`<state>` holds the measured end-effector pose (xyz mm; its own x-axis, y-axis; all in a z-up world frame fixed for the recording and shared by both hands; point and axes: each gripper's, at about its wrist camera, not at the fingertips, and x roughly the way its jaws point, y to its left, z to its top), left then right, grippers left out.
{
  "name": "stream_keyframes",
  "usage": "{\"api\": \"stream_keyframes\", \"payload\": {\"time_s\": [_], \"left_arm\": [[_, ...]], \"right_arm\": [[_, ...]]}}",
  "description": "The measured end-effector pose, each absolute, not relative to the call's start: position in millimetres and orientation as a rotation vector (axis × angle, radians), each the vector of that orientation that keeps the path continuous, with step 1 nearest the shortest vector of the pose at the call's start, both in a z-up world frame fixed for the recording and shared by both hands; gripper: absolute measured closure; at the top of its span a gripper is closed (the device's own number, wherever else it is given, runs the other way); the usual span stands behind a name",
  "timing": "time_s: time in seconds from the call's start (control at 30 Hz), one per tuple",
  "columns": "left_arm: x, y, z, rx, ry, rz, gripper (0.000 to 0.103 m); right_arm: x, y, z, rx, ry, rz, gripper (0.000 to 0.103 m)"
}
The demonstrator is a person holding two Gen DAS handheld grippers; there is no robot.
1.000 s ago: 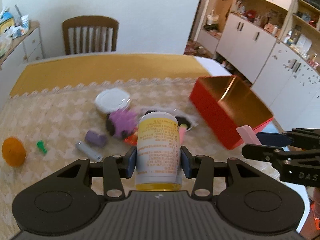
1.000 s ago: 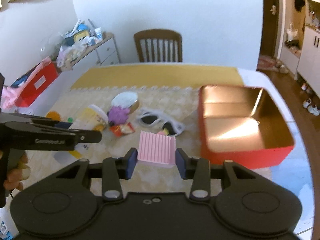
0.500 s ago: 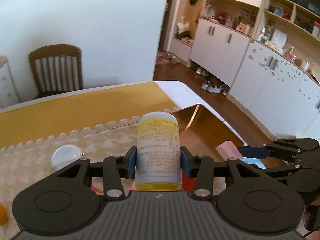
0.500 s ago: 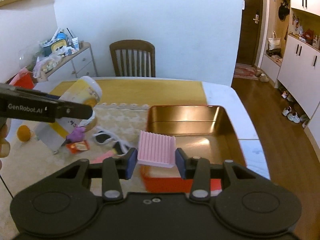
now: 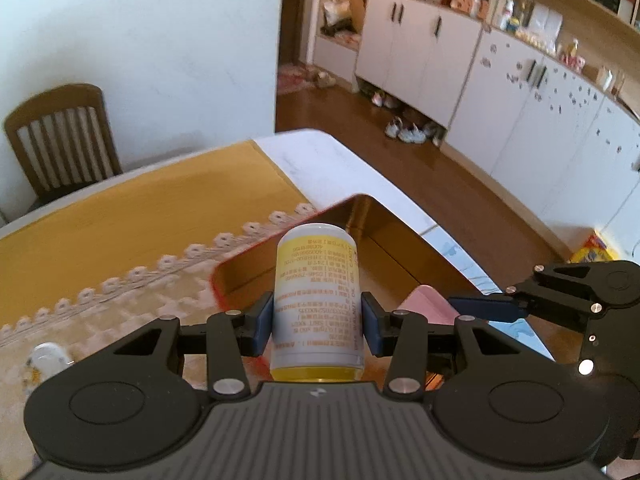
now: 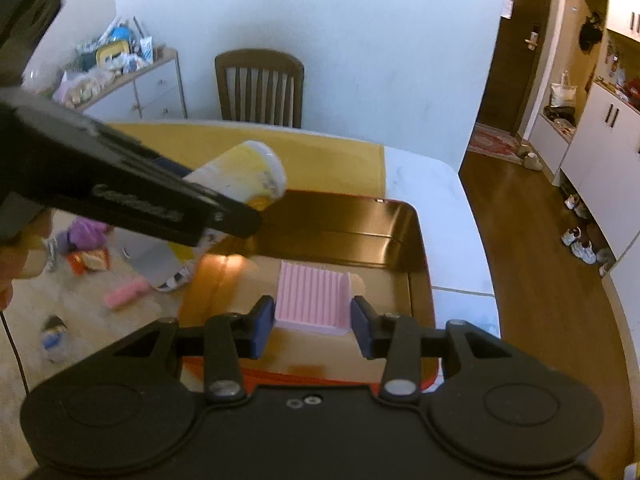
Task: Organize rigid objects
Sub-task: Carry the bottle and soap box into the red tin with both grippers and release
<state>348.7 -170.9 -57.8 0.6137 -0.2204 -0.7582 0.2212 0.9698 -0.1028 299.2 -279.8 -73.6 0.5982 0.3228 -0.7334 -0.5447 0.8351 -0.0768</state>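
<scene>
My left gripper [image 5: 317,322] is shut on a yellow and white can [image 5: 316,300], held upright over the near left part of the red tin box [image 5: 400,256] with its gold inside. In the right wrist view the same can [image 6: 240,180] tilts above the box's left rim. My right gripper [image 6: 313,318] is shut on a pink ribbed block [image 6: 314,296], held over the gold floor of the box [image 6: 416,264]. The pink block [image 5: 428,306] and the right gripper's blue fingers [image 5: 486,308] show at the right of the left wrist view.
Loose items lie on the patterned cloth left of the box: a purple spiky toy [image 6: 84,232], a red wrapper [image 6: 88,260], a pink bar [image 6: 124,294], a small bottle [image 6: 54,340]. A wooden chair [image 6: 260,88] stands behind the table. The table's right edge drops to the wooden floor.
Both grippers swung right from over the cluttered cloth to above the red box, still holding the can and the pink block. The left gripper travelled farther.
</scene>
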Motion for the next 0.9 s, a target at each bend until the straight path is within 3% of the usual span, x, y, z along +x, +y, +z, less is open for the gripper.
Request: {"api": "stream_keyframes", "payload": {"time_s": [0.9], "left_arm": [[440.5, -220.4, -127.3, 0.087, 1.033, -0.252, 0.059]], "right_arm": [[338.0, -262.4, -122.3, -0.512, 0.900, 0.574, 0.062]]}}
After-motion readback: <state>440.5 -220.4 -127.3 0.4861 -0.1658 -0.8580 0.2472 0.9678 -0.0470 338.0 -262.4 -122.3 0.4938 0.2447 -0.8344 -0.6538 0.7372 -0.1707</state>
